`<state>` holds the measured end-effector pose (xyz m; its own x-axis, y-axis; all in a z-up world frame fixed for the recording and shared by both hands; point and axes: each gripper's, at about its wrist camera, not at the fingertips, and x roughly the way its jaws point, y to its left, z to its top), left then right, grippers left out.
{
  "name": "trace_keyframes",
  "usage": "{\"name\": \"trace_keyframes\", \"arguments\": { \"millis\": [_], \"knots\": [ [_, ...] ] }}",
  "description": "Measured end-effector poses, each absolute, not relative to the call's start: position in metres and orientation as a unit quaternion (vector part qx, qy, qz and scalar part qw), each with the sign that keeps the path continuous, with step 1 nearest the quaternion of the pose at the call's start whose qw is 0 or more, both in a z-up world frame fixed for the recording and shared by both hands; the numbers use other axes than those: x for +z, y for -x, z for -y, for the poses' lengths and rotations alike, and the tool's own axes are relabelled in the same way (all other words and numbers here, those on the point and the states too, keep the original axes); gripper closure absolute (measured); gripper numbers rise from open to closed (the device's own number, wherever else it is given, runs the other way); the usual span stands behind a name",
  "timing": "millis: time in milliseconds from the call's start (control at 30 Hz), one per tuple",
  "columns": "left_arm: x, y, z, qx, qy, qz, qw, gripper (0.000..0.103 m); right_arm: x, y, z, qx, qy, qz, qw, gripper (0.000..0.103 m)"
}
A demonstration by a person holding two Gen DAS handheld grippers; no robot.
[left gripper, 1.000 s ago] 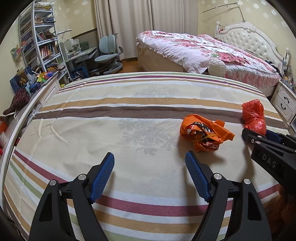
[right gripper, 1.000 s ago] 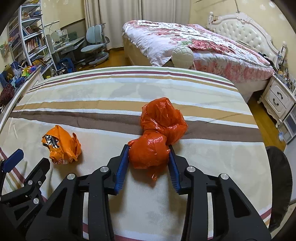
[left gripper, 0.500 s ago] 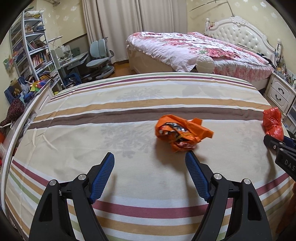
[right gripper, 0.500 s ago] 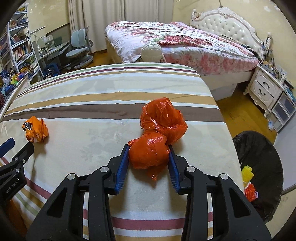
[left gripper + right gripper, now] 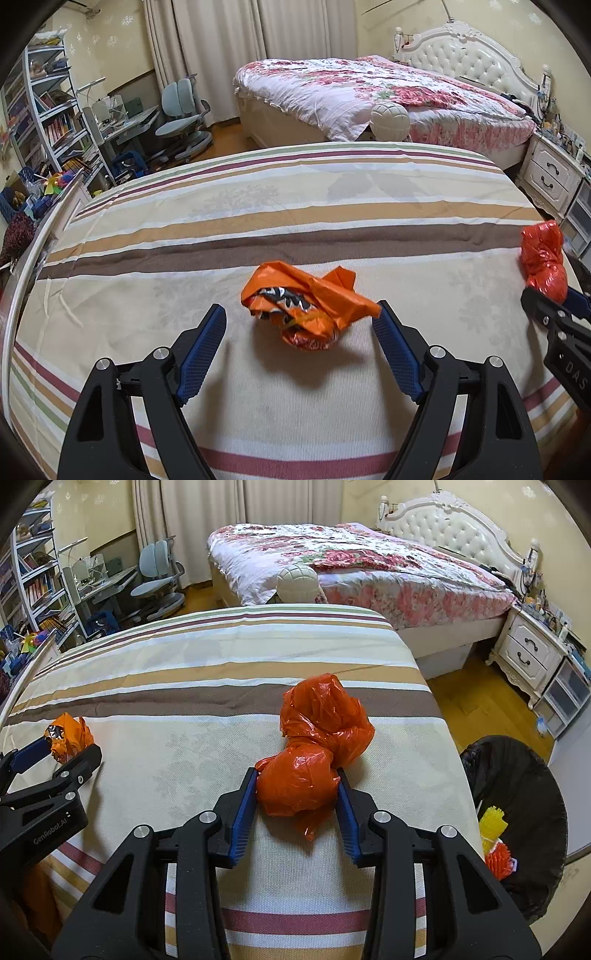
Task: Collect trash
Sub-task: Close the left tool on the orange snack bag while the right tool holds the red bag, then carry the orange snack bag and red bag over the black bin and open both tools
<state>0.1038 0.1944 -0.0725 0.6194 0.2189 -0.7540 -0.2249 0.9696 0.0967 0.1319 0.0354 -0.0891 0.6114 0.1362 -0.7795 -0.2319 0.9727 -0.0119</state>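
Left: the left gripper (image 5: pixel 299 325) hovers over the striped bed cover (image 5: pixel 295 206) near its front edge, fingers spread wide; the crumpled orange wrapper (image 5: pixel 306 302) lies on the cover between and just ahead of the blue pads (image 5: pixel 203 350), its tip beside the right-hand pad. Centre: the right gripper (image 5: pixel 297 805) has its fingers clamped on the lower lobe of the red-orange plastic bag (image 5: pixel 317 753), which is above the cover near its right edge. Right: a black trash bin (image 5: pixel 524 812) stands on the wooden floor just beside that edge, with yellow and orange scraps (image 5: pixel 493 842) inside.
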Motion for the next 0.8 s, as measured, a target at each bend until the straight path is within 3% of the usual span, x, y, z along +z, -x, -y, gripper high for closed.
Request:
{"name": "trace_keyframes", "arguments": {
  "millis": [267,500,800],
  "knots": [
    [-0.0749,-0.1095,-0.2015,0.123,0.025,-0.428,0.895,0.024,-0.0892,-0.132,-0.0356,0.103,0.056,-0.429,0.896,0.063],
    [-0.074,-0.1088,-0.1956,0.113,0.011,-0.426,0.898,0.051,-0.0893,-0.1319,-0.0357,0.102,0.057,-0.429,0.896,0.063],
    [-0.0721,-0.1048,-0.1939,0.099,0.013,-0.419,0.902,0.052,-0.0895,-0.1293,-0.0402,0.101,0.064,-0.427,0.896,0.064]
  ]
}}
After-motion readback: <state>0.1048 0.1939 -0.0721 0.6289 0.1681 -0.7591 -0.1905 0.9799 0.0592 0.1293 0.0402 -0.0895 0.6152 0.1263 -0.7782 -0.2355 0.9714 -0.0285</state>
